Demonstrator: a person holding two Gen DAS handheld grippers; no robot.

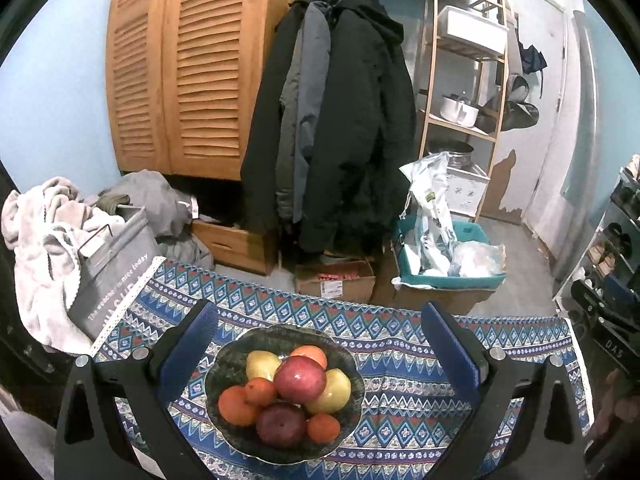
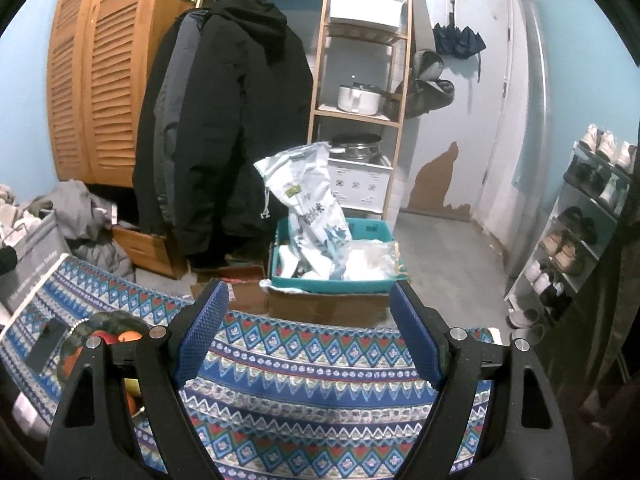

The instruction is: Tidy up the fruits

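Both claws, left (image 1: 320, 344) & right (image 2: 308, 332), wide open, empty, above fruit bowl (image 1: 224, 364) on patterned cloth (image 2: 300, 400).

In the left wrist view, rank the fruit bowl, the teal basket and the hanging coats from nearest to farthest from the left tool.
1. Fruit bowl: on the tablecloth, between the open fingers of the left tool.
2. Teal basket: on the floor past the table, right.
3. Hanging coats: on the rail at the back, centre.
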